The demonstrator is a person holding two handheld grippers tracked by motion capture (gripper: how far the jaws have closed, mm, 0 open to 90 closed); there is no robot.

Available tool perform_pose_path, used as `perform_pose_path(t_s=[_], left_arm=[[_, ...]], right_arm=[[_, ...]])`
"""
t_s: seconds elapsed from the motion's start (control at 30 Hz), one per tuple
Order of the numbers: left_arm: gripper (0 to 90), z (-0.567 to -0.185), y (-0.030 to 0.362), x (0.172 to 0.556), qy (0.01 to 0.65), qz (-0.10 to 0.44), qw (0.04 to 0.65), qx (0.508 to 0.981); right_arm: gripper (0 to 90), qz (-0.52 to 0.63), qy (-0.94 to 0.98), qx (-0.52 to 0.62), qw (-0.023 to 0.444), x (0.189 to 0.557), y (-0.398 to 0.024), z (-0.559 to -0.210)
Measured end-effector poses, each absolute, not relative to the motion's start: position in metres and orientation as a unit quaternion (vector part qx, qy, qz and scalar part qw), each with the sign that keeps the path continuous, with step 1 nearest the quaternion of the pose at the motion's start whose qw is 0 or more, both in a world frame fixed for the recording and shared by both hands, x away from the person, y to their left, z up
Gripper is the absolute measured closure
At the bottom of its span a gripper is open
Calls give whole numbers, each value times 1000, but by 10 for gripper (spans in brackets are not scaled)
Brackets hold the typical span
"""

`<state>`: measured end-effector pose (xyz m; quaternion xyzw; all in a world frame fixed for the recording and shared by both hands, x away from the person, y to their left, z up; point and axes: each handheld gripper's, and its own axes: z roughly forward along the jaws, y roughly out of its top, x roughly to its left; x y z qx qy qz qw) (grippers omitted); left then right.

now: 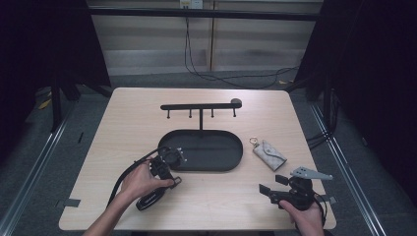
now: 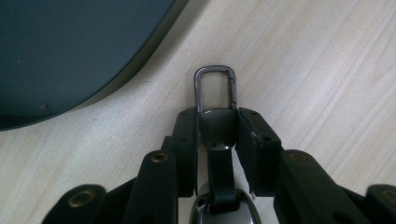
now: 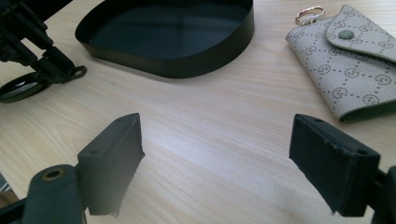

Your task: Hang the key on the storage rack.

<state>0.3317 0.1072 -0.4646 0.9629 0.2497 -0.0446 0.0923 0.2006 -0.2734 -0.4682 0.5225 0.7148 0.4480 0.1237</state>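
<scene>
A black key fob (image 1: 150, 199) with a strap and a grey metal snap clasp (image 2: 215, 88) lies on the wooden table (image 1: 221, 206), just in front of the tray's left end. My left gripper (image 2: 218, 119) is shut on the base of the clasp, whose loop sticks out past the pads. The high view shows that left gripper (image 1: 171, 179) held from the left by a hand. In the right gripper view the fob (image 3: 18, 88) lies flat at the far left. My right gripper (image 3: 217, 158) stands open over bare wood, with nothing between its fingers, at the table's front right (image 1: 271, 184).
A black oval tray (image 1: 236, 157) sits mid-table with a hook rack (image 1: 200, 105) rising behind it. A beige patterned key pouch (image 1: 269, 155) with a gold ring lies right of the tray, beyond the right gripper. Cables trail on the floor behind the table.
</scene>
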Motion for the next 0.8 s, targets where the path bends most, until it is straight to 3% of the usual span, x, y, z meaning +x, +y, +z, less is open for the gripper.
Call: perform_pose_path(t_s=[0.47, 0.8], left_arm=[[697, -464, 93, 325, 224, -12, 42, 974], [707, -464, 91, 330, 245, -29, 32, 969]], right_arm=[[171, 436, 728, 513, 133, 201, -270, -469], [172, 435, 731, 508, 134, 200, -269, -469]])
